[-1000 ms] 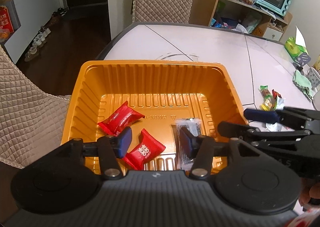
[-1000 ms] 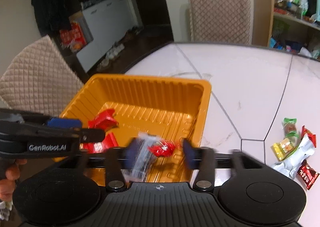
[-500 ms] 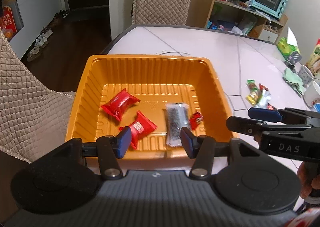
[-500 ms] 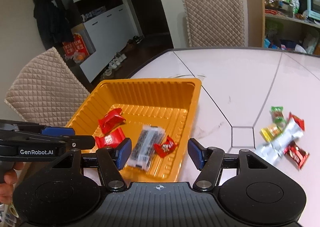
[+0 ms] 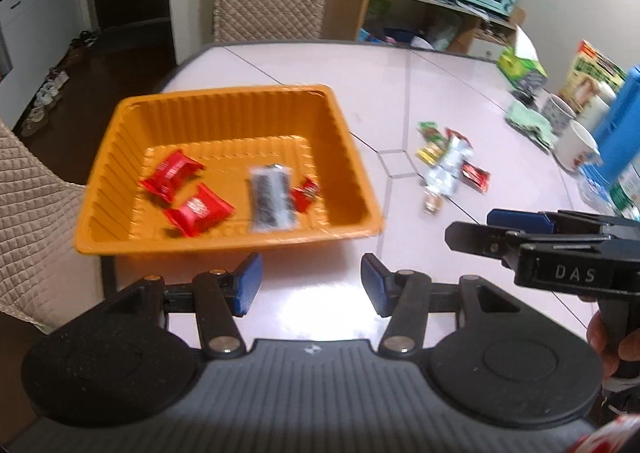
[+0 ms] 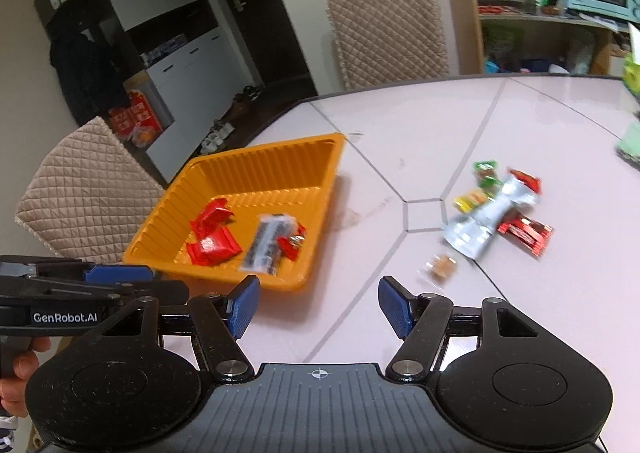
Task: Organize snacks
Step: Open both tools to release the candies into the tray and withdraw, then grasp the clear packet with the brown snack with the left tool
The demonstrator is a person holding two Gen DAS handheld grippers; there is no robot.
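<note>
Pulling back from the ribbed orange plastic tray (image 6: pixel 256 173), both grippers are empty: right gripper (image 6: pixel 319 305) jaws have just been opening, left gripper (image 5: pixel 311 285) jaws released. The dark clear-wrapped snack bar (image 6: pixel 266 243) now lies inside; a loose snack pile (image 6: pixel 496 209) waits on the pale tabletop (image 6: pixel 420 125).
</note>
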